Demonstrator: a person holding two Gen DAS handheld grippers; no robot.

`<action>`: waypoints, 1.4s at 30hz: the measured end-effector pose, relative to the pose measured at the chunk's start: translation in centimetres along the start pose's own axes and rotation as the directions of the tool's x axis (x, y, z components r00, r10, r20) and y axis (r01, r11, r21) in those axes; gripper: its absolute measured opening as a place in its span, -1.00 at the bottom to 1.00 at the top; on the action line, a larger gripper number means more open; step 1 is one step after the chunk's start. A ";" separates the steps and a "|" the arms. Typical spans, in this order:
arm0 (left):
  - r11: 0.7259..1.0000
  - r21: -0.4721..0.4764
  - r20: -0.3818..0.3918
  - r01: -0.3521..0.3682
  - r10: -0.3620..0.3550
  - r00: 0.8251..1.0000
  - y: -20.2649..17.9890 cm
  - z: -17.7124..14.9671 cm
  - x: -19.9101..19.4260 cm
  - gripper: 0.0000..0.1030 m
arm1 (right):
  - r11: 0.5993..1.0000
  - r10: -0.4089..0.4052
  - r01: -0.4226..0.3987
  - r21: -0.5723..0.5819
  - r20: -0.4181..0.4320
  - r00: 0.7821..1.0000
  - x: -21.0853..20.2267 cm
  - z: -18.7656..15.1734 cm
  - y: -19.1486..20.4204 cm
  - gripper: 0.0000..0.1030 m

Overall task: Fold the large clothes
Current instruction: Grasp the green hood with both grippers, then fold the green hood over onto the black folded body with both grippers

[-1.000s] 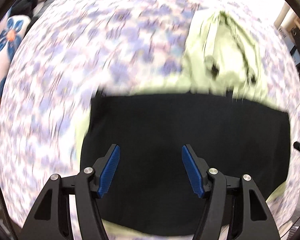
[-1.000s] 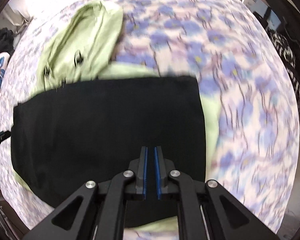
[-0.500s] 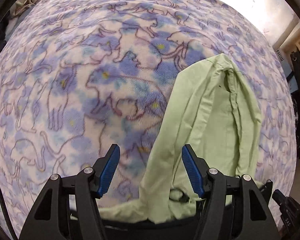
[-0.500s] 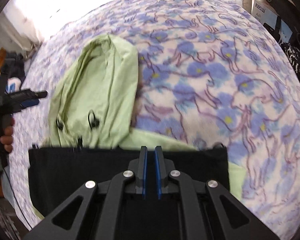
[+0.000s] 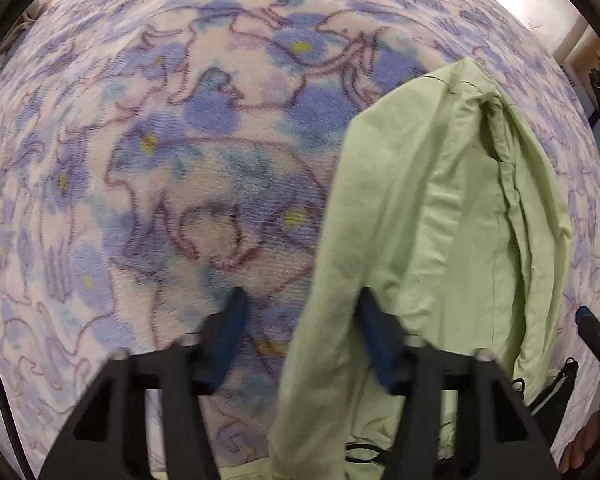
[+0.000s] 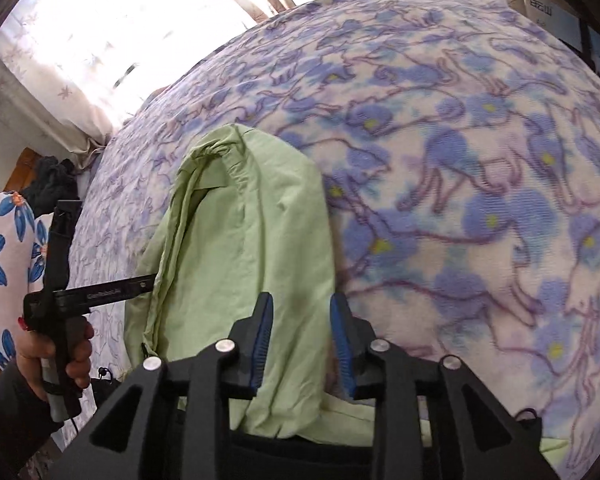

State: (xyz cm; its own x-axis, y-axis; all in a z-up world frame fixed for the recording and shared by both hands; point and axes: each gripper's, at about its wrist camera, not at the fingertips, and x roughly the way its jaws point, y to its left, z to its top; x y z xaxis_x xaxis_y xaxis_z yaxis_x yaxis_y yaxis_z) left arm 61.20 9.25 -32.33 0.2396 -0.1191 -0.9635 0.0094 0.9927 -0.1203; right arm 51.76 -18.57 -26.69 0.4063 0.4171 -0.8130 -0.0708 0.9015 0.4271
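The soft fleece blanket (image 5: 180, 184) on the bed is white with a print of blue-violet blossoms with yellow centres and purple outlines of animals. On it lies a plain pale green hooded garment (image 5: 440, 216) with darker green stitching along its seams and black cord ends near its lower edge; in the right wrist view a black fabric panel (image 6: 300, 452) shows below the green. The left claw (image 5: 300, 332) has a black frame with dark blue pads, and the right claw (image 6: 302, 340) is black with bright blue pads and silver screws. A white pillow (image 6: 4, 264) at the far left carries large blue flowers with orange centres. The sheer curtain (image 6: 80, 40) is white with small star-like motifs.
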 end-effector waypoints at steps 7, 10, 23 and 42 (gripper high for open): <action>0.998 0.035 0.176 0.052 -0.058 0.983 -1.8 -2.2 -4.1 -0.94 | 0.999 0.034 -0.034 0.015 0.000 0.999 0.1 -0.9 -0.7 -0.42; 0.986 0.145 0.285 0.076 -0.115 0.952 -3.5 -5.2 -8.1 -0.95 | 0.998 0.053 -0.053 0.021 0.015 0.998 -1.3 -1.7 -1.3 -0.42; 0.695 0.709 0.345 -0.123 -0.190 0.919 -6.5 -31.6 -15.7 -0.94 | 0.992 0.116 -0.117 0.055 0.013 0.993 -9.9 -11.1 -3.9 -0.42; 0.834 0.548 0.083 0.063 -0.129 0.988 0.4 -38.5 -11.5 -0.62 | 0.999 0.014 -0.010 0.032 -0.121 0.993 -13.3 -22.0 0.1 -0.30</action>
State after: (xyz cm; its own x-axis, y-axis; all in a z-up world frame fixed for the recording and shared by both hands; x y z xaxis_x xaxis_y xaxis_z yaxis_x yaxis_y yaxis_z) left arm 21.04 10.30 -30.48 0.3162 -0.2439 -0.9168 0.5548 0.8315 -0.0299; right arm 26.29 -21.48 -24.54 0.2916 0.4407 -0.8490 -0.0458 0.8930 0.4478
